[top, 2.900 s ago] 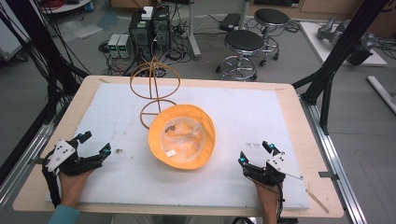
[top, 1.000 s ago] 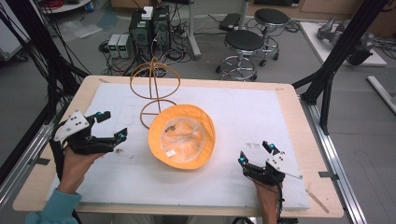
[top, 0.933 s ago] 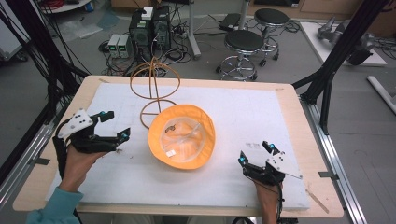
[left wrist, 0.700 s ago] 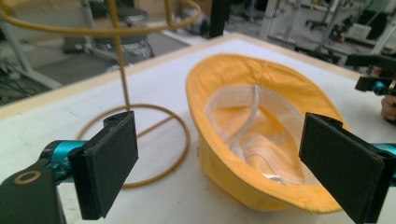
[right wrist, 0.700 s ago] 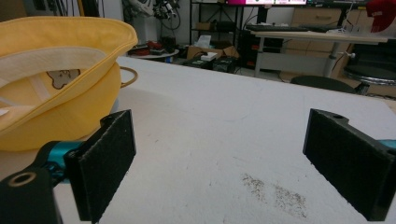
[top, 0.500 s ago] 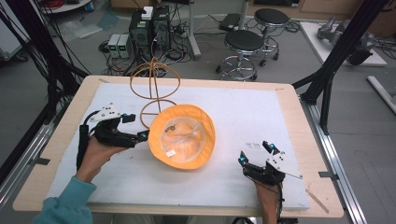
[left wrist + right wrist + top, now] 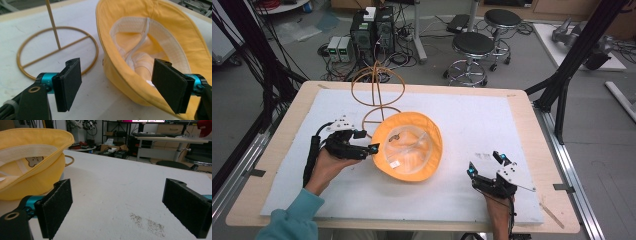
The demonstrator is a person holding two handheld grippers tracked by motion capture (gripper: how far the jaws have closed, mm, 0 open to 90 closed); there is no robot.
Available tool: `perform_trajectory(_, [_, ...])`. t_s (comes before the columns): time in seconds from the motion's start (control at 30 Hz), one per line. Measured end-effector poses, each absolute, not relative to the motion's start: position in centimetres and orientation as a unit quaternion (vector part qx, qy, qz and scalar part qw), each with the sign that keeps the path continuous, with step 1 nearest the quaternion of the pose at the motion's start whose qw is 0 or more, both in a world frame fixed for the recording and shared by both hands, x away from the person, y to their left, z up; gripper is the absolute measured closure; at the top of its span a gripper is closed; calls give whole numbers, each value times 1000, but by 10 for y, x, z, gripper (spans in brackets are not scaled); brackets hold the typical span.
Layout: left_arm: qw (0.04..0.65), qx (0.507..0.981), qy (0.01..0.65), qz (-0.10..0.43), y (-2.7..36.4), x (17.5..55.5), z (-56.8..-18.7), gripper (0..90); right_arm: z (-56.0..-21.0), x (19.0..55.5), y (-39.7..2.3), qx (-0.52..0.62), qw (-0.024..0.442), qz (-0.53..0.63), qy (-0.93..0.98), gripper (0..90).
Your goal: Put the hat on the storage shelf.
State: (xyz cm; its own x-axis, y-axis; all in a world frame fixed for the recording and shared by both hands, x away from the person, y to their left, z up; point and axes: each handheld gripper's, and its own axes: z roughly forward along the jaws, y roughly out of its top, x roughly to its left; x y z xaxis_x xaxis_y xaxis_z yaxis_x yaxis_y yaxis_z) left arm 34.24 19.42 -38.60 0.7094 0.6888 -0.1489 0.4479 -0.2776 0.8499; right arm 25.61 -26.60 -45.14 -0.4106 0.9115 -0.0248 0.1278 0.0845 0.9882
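Two grippers, one yellow bucket hat (image 7: 408, 146) lying upside down mid-table on the white mat (image 7: 472, 115).

Left gripper (image 7: 366, 141) parked right at the hat's left brim, jaws spread wide, one pad over bare mat and the other over the brim edge, nothing pinched. Gold wire hat stand (image 7: 378, 90) just behind, its ring base flat on the mat beside the brim, touching or not can't tell. Right gripper (image 7: 484, 164) well apart from the hat at the near right, jaws gaping wide too, just mat between them. Pale lining and a small bear print inside the hat.
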Motion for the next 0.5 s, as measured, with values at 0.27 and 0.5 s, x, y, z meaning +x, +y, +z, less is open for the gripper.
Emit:
perform_trajectory(0.27, [475, 798, 357, 99, 190, 344, -393, 314, -451, 256, -266, 405, 361, 542, 642, 83])
perform_trajectory(0.5, [476, 811, 334, 60, 187, 344, -397, 428, -451, 256, -266, 404, 361, 542, 642, 83])
